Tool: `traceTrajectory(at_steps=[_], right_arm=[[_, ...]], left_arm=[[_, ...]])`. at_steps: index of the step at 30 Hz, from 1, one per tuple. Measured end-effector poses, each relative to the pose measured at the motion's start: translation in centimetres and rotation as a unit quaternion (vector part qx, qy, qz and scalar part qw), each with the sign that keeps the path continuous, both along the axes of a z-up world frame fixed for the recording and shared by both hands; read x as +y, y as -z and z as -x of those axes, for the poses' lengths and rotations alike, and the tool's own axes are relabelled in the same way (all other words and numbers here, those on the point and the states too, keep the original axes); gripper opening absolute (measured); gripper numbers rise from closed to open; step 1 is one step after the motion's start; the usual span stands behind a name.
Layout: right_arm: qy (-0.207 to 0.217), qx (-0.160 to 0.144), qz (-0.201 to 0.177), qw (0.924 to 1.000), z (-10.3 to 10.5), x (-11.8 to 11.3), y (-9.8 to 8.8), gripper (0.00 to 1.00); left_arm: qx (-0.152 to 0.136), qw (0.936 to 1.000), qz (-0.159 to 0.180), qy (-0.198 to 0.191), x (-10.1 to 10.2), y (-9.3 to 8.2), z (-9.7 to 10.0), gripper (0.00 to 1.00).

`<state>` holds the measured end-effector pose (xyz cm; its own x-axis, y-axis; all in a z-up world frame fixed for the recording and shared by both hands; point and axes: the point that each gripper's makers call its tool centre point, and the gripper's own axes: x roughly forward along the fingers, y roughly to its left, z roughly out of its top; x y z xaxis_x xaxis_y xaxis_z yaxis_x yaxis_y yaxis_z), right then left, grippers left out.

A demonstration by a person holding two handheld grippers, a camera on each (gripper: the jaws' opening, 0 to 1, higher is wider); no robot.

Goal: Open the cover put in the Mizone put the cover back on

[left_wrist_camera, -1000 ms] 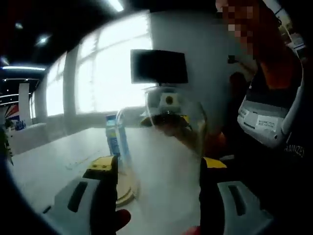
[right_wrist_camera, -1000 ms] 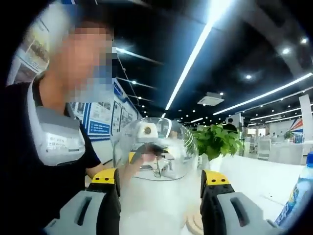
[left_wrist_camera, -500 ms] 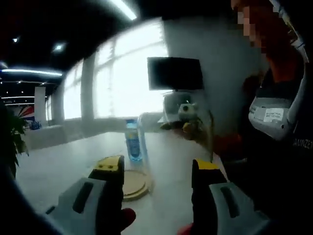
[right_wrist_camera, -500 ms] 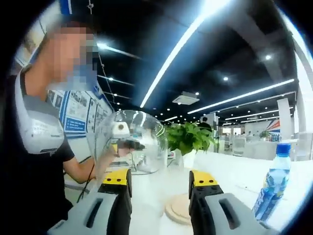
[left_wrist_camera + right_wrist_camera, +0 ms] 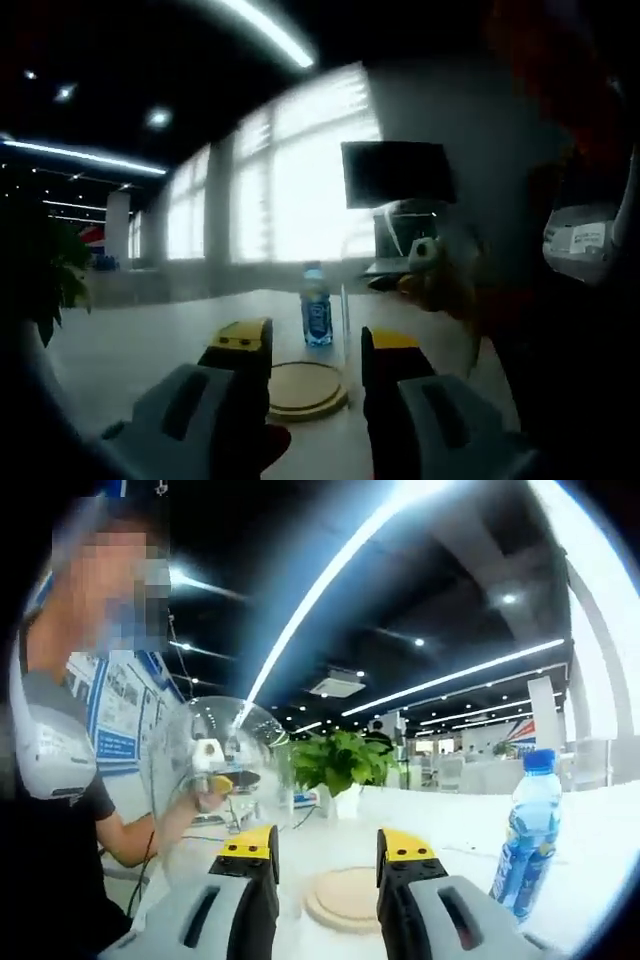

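Left gripper view, left to right: plant (image 5: 40, 270) at the edge; pale bench (image 5: 140, 340); left gripper (image 5: 315, 335), fingers parted with a moderate gap and nothing between them; round wooden base (image 5: 305, 390), bare, lying flat on the bench just beyond the fingertips; Mizone bottle (image 5: 317, 318), upright, cap on, straight ahead in line with the finger gap and beyond the base; clear dome cover (image 5: 420, 270) to the right, off the base and near the person, with the other gripper seen through the glass; whether the cover rests on the bench cannot be told.

Right gripper view, left to right: person at the edge; cover (image 5: 215, 770) well left of the fingers; plant (image 5: 335, 765) behind; right gripper (image 5: 327, 840), fingers released, likewise parted and empty; base (image 5: 345, 900) dead ahead between them; bottle (image 5: 525, 830) standing off to the right of the fingers, long axis vertical, apart from the base.

Judgement: cover is open; placing the bottle on the base comes next. The bottle looms larger here, so the right gripper is probably nearer; a side-on grasp across the upright body suits.
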<state>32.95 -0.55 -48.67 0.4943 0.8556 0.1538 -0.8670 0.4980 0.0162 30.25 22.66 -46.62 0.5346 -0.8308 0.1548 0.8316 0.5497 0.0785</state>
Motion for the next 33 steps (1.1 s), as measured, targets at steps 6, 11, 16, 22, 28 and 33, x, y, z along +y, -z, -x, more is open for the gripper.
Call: traceTrajectory(at_steps=[6, 11, 16, 22, 28, 33], right_arm=[[0.046, 0.025, -0.013, 0.9985, -2.0, -1.3, 1.4, 0.32], [0.096, 0.036, -0.022, 0.9945, -3.4, -2.6, 1.6, 0.32], [0.14, 0.023, -0.004, 0.9898, -4.2, -3.5, 1.9, 0.32], [0.172, 0.009, 0.021, 0.9849, -4.9, -3.9, 2.5, 0.32], [0.198, -0.005, 0.047, 0.9792, -5.5, -4.1, 3.0, 0.31], [0.239, 0.006, 0.064, 0.9689, -6.5, -5.3, 3.5, 0.28]], left_arm=[[-0.027, 0.9985, -0.031, -0.037, 0.0, 0.3, -1.9, 0.31], [-0.035, 0.9985, -0.032, -0.028, -0.6, -0.3, -2.8, 0.3], [0.002, 0.9988, 0.008, -0.048, -0.2, 0.3, -4.8, 0.3], [0.022, 0.9934, 0.087, -0.071, 1.5, 0.7, -5.9, 0.24], [0.028, 0.9928, 0.065, -0.097, 1.9, 2.0, -6.7, 0.24], [0.013, 0.9925, 0.019, -0.12, 1.4, 3.3, -7.3, 0.24]])
